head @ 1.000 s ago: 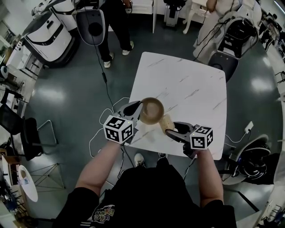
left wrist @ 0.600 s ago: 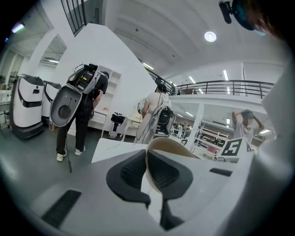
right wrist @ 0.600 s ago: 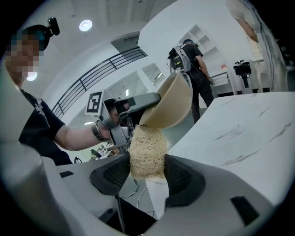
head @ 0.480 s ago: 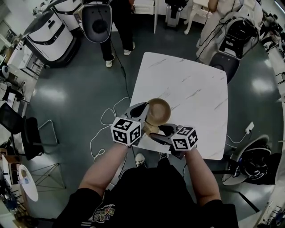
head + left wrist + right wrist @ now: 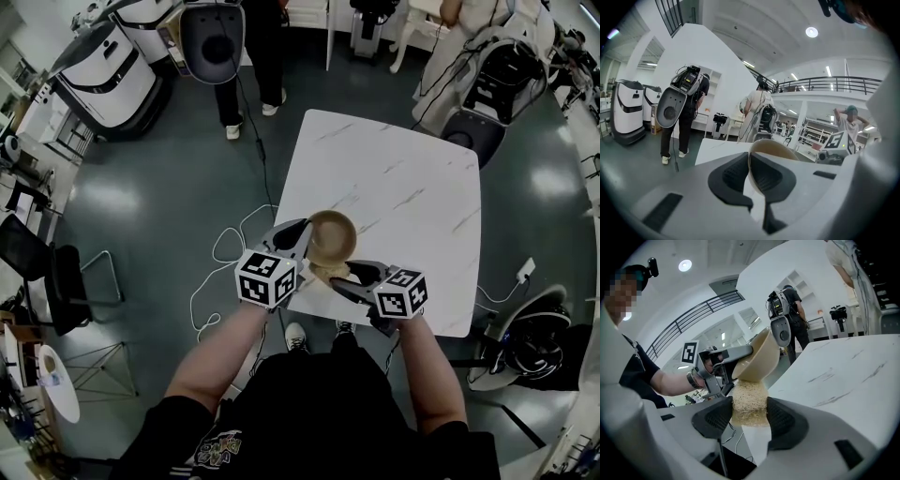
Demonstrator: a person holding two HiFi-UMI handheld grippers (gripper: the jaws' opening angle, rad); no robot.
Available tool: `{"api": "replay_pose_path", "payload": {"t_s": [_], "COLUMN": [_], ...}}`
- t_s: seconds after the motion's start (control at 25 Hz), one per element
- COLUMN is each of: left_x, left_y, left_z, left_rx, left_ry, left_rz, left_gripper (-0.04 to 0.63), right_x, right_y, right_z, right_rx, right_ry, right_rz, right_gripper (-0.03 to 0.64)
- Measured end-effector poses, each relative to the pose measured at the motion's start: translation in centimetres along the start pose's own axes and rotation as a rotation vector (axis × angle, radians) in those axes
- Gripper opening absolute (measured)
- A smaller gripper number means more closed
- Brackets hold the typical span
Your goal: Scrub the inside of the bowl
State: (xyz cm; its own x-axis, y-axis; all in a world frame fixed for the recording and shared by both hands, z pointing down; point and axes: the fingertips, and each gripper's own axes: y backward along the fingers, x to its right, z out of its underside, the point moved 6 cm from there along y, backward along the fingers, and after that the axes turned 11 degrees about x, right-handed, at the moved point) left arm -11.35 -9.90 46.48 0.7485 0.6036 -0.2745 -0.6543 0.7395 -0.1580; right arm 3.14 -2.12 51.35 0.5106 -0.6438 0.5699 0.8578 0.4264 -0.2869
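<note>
A tan bowl (image 5: 333,237) hangs above the near left part of the white marble table (image 5: 394,178), tilted. My left gripper (image 5: 292,239) is shut on the bowl's (image 5: 771,149) left rim, with the wall pinched between its dark pads (image 5: 733,180). My right gripper (image 5: 349,275) is shut on a pale fibrous scrub sponge (image 5: 324,272), just below the bowl's near side. In the right gripper view the sponge (image 5: 750,401) fills the gap between the pads, and its top meets the outer lower wall of the bowl (image 5: 757,359). The left gripper (image 5: 724,355) shows behind.
The table's near edge (image 5: 375,314) lies under my hands. Cables (image 5: 220,262) trail on the floor at left. A dark chair (image 5: 469,131) stands at the table's far right corner. People (image 5: 253,47) and white machines (image 5: 103,70) stand beyond the table.
My right gripper has carried the sponge leftward, from beside the bowl to under its near side. The left gripper and the bowl have shifted slightly right.
</note>
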Motion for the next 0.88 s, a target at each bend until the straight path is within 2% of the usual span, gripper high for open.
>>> {"api": "replay_pose_path", "payload": {"t_s": [0.64, 0.88], "left_x": [-0.5, 0.3], "left_y": [-0.8, -1.6], "left_z": [1.6, 3.3], "left_rx": [-0.079, -0.122], "left_ry": [-0.077, -0.072], "left_rz": [-0.087, -0.07], "left_gripper": [0.019, 0.018], "right_x": [3.2, 4.7], "right_y": [5.9, 8.0], "right_z": [-0.7, -1.3], "right_rx": [0.104, 0.187], "right_ry": [0.003, -0.03], "right_rz": [0.193, 0.272], "right_gripper": [0.235, 0.235]}}
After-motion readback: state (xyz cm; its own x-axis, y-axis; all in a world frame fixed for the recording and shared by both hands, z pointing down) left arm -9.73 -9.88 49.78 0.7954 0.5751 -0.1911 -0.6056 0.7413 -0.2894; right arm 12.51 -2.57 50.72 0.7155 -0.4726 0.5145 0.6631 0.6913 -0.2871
